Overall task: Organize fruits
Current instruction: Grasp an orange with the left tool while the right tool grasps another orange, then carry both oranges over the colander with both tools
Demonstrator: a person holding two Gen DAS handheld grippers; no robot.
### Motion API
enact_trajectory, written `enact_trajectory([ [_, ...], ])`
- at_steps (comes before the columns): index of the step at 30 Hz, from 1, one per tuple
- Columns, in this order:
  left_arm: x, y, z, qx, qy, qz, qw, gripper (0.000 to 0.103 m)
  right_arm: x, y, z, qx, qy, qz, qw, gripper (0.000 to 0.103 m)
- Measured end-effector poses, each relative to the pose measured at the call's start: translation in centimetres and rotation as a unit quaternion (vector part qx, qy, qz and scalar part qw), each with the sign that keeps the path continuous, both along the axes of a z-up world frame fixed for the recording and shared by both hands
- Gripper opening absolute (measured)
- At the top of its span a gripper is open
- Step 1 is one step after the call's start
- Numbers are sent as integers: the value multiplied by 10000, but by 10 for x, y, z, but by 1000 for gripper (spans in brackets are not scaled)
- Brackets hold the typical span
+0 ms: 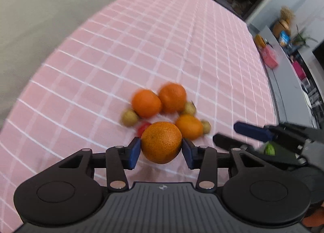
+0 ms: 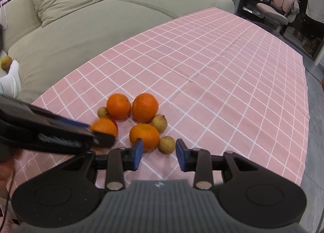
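Left wrist view: left gripper [image 1: 161, 150] clenched on an orange [image 1: 161, 141], both blue pads pressed to its flanks, fruit carried just clear of the pink checked tablecloth [image 1: 141, 40] at the near edge of the pile. Beyond it, three more oranges [image 1: 172, 97] bunched with small brownish longans [image 1: 129, 118] and a red fruit [image 1: 144, 127] half hidden behind the held orange, so apparently being gathered by kind. At right, right gripper [image 1: 228, 134] reaching in, fingers parted, something green [image 1: 269, 149] beside it, too blurred to name. Right wrist view: right gripper [image 2: 159, 153] released, nothing between its pads, aimed at the gap between the nearest orange [image 2: 144, 136] and a longan [image 2: 167, 144], probably lining up on that longan. Left gripper [image 2: 101, 135] crossing from the left, its orange [image 2: 104, 126] partly covered by the fingers. Sofa [image 2: 60, 30] behind the table.
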State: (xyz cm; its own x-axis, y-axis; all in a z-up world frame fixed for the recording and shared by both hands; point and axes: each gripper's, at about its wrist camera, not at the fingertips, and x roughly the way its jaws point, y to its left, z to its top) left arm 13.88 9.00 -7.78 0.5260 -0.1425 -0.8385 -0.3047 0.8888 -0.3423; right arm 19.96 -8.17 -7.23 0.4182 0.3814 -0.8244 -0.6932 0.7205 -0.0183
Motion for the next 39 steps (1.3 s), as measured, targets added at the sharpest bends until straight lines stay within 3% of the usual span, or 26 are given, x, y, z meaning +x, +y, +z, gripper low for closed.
enact_trajectory([
  [2,-2,10,4,58,12,195,9998,50,3,8,-2,-6,83,57,9999,43],
  [8,-7,28,3,39,170,546,9984,50,9,37,-19,-337,147,254,9990,44],
  [24,-15,29,14,-8,151,563,9983,50,-5,63,-39,-1151,-274,513,9917,38],
  [29,-20,28,25,4,22,537,9986,50,-18,58,-21,-993,-311,483,9934,38],
  [39,-26,0,58,-146,-448,88,9989,50,-57,14,47,-292,-351,140,9989,38],
])
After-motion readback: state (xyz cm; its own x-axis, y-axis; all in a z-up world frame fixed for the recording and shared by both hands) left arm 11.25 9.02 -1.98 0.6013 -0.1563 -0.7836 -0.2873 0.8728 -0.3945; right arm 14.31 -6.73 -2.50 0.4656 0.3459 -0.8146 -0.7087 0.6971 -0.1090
